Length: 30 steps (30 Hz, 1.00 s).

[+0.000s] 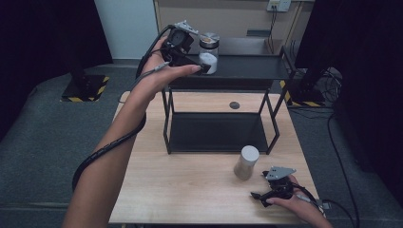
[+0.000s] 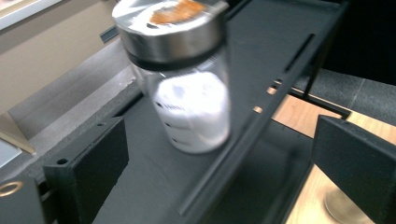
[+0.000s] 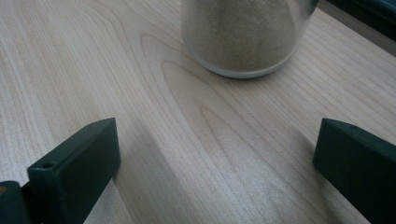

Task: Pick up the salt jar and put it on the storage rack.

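Observation:
A glass jar of white powder [image 1: 209,53] with a metal lid stands on the top shelf of a black rack [image 1: 252,67]. My left gripper [image 1: 202,64] is raised to that shelf just left of the jar. In the left gripper view its jaws stand wide apart, with the jar of white powder [image 2: 191,107] upright ahead of them and untouched; left gripper [image 2: 224,163]. A second jar of tan powder [image 1: 246,162] with a white lid stands on the wooden table [image 1: 180,185]. My right gripper [image 1: 262,186] rests low on the table near it, open, with the tan jar [image 3: 243,37] beyond its tips; right gripper [image 3: 217,158].
The rack's lower shelf [image 1: 214,133] is bare. A small dark disc [image 1: 234,105] lies on the table behind the rack. Cables trail from both grippers. Grey carpet surrounds the table, with black stands at the far left and right.

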Each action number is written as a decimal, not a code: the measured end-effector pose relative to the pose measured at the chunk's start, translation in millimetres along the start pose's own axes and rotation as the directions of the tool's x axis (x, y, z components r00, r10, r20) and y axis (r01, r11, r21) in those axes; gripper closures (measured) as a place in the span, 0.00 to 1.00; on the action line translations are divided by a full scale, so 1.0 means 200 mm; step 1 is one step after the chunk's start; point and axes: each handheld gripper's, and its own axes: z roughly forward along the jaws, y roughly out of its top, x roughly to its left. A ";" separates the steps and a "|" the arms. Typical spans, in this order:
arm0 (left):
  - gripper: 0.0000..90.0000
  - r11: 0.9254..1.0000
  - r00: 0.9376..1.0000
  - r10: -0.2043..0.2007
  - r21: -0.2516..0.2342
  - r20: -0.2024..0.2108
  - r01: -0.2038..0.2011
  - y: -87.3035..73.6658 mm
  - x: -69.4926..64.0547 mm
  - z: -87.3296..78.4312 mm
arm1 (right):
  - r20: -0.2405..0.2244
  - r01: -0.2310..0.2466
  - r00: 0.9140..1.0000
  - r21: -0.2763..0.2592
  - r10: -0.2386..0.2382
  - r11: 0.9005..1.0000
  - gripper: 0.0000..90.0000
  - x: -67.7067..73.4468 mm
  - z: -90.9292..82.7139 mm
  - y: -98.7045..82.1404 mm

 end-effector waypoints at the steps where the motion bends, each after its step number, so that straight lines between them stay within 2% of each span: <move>1: 0.03 1.000 1.000 0.004 0.000 0.002 -0.004 -0.01 -0.01 -0.01 | 0.000 -0.001 1.000 0.000 0.001 1.000 0.02 0.00 0.00 0.00; 8: 0.03 0.999 0.999 0.044 -0.009 0.023 -0.044 -0.13 -0.14 -0.09 | 0.000 0.000 1.000 0.001 0.000 1.000 0.02 0.00 0.00 0.00; 12: 0.03 0.998 0.997 0.067 -0.015 0.039 -0.066 -0.24 -0.22 -0.11 | 0.000 -0.004 1.000 0.001 0.004 1.000 0.02 0.00 0.00 0.00; 17: 0.03 0.997 0.995 0.081 0.007 0.058 -0.082 -0.39 -0.31 -0.11 | 0.006 -0.005 1.000 -0.001 0.005 1.000 0.02 0.01 0.00 0.00; 24: 0.03 0.998 0.994 0.042 0.034 0.103 -0.046 -0.65 -0.40 -0.04 | 0.012 -0.014 1.000 0.000 0.014 1.000 0.02 0.02 0.00 0.00; 30: 0.03 0.997 0.993 0.018 0.072 0.119 -0.027 -0.84 -0.47 0.04 | 0.017 -0.020 1.000 0.001 0.020 1.000 0.02 0.03 0.00 0.00</move>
